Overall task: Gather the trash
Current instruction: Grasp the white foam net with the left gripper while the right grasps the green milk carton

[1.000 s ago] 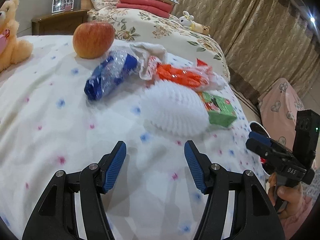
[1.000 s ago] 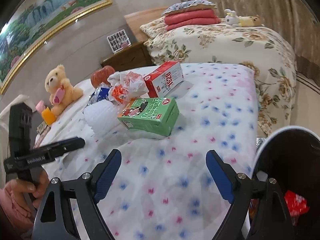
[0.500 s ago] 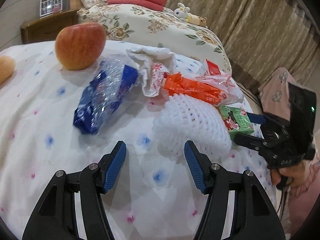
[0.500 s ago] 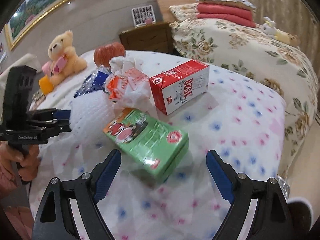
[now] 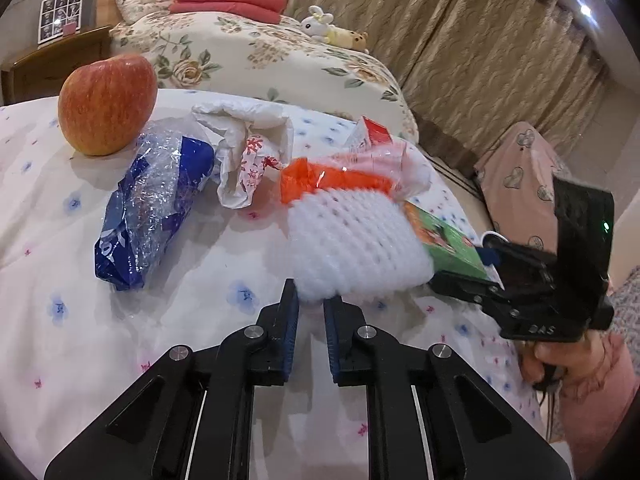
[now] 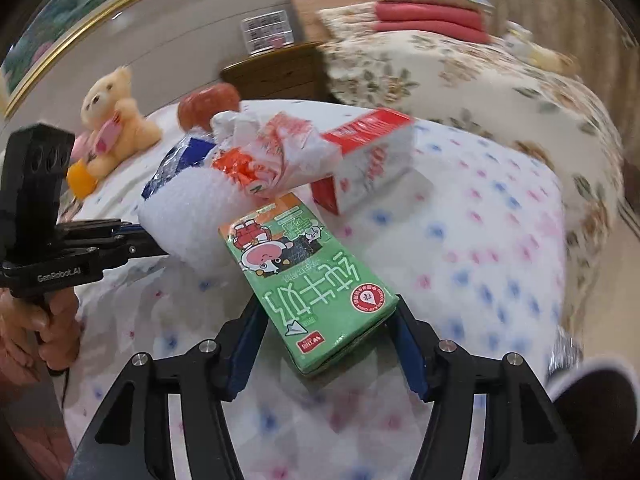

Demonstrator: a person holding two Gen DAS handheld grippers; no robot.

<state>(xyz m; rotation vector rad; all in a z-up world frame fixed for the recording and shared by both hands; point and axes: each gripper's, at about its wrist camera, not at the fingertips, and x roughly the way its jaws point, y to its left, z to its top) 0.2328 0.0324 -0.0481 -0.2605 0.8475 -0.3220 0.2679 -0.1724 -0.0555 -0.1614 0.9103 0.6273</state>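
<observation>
White foam net (image 5: 352, 240) pinched by just-closed left gripper (image 5: 311, 312); green carton (image 6: 308, 280) between closing right gripper's (image 6: 324, 344) pads (seemingly touching).

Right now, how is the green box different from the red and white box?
The green box lies flat between the right gripper's fingers; the red and white box lies farther back, with no gripper at it. A crumpled wrapper leans on the red and white box, not on the green box. Both lie on the dotted sheet.
</observation>
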